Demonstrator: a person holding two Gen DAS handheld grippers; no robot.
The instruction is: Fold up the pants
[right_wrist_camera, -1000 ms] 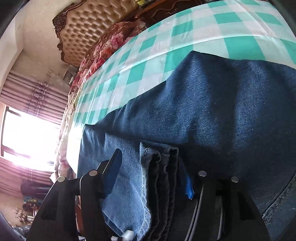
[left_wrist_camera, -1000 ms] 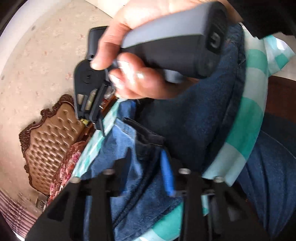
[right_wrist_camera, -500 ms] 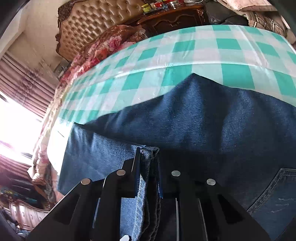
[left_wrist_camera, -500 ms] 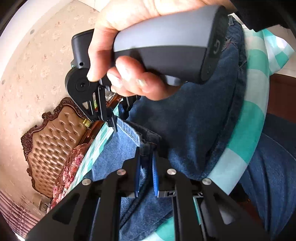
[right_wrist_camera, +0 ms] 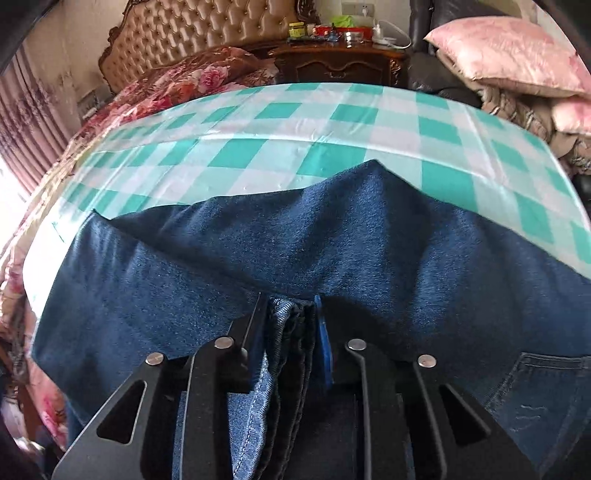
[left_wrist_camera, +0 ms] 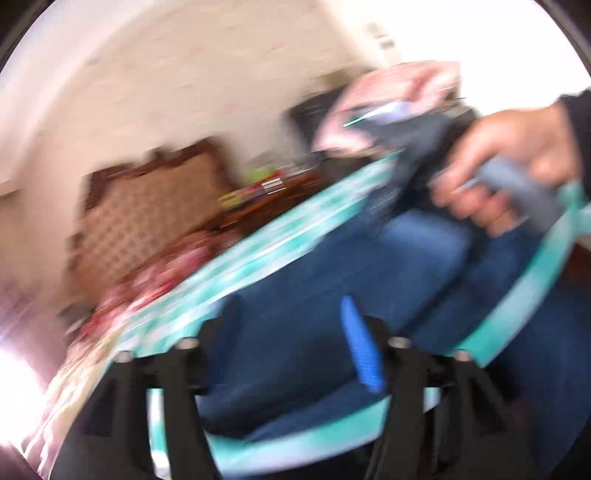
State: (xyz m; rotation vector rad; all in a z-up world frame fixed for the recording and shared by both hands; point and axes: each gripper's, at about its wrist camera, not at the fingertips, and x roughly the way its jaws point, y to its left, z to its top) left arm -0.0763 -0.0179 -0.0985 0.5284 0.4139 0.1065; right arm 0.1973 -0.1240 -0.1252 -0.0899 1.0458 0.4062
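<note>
Pants (left_wrist_camera: 325, 295) fill the lower middle of the left wrist view, dark blue denim lying on a desk under a green-and-white checked cloth (left_wrist_camera: 288, 236). That whole picture is smeared with motion blur. The left hand-held gripper (left_wrist_camera: 284, 343) has its fingers spread wide, one black, one with a blue pad (left_wrist_camera: 362, 350), and nothing sits between them; denim shows through the gap. At the upper right a hand (left_wrist_camera: 517, 158) grips a grey handle above the far end of the pants. A tufted headboard (left_wrist_camera: 147, 199) and a flowered bedspread (left_wrist_camera: 155, 273) blur by on the left.

Over to the right wrist view, and it's sharp. The pants (right_wrist_camera: 332, 236) lie across the near half of the cloth (right_wrist_camera: 332, 122), a peak of denim pointing away towards the far edge. The right hand-held gripper (right_wrist_camera: 290, 325) is pressed together on a bunched edge of the pants, stitched seams packed between the black finger and the blue pad (right_wrist_camera: 324, 347). A back pocket (right_wrist_camera: 546, 391) shows at the lower right. Beyond the desk: headboard (right_wrist_camera: 192, 33), bedspread (right_wrist_camera: 184, 81), a dark wooden nightstand (right_wrist_camera: 343, 66) and pink pillows (right_wrist_camera: 509, 55).
</note>
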